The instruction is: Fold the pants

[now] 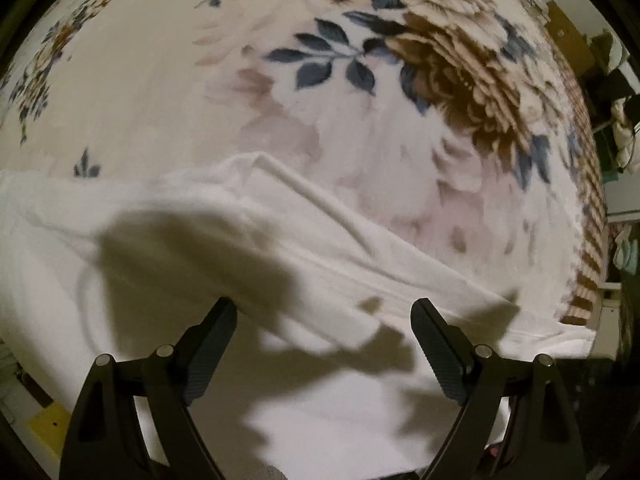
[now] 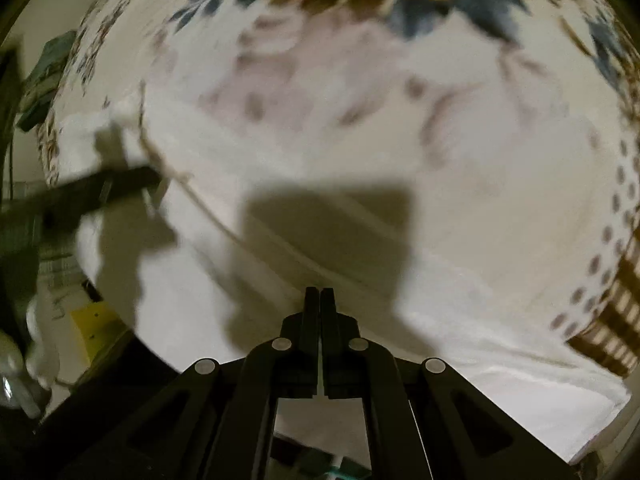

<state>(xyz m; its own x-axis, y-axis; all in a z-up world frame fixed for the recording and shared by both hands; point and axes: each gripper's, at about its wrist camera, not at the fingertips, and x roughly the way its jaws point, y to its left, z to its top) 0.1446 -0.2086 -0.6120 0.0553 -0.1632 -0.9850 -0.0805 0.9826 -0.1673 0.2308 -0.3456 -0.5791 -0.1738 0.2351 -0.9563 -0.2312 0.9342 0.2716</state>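
Note:
White pants (image 1: 240,200) lie spread on a floral blanket (image 1: 160,100), with their upper edge running down to the right. My left gripper (image 1: 324,306) hovers over them, pointing down, open, with nothing between its fingers. In the right wrist view the pants (image 2: 200,280) fill the lower half. My right gripper (image 2: 320,292) is shut, its tips pressed into a crease of the white cloth. The left gripper (image 2: 100,192) shows as a dark bar at the left. Both views are blurred and hard shadows fall on the cloth.
The blanket (image 2: 400,120) has brown flowers and blue leaves, with a striped border at the right. Beyond the bed's edge are a yellow object (image 2: 96,320) on the floor and dark clutter (image 1: 624,120).

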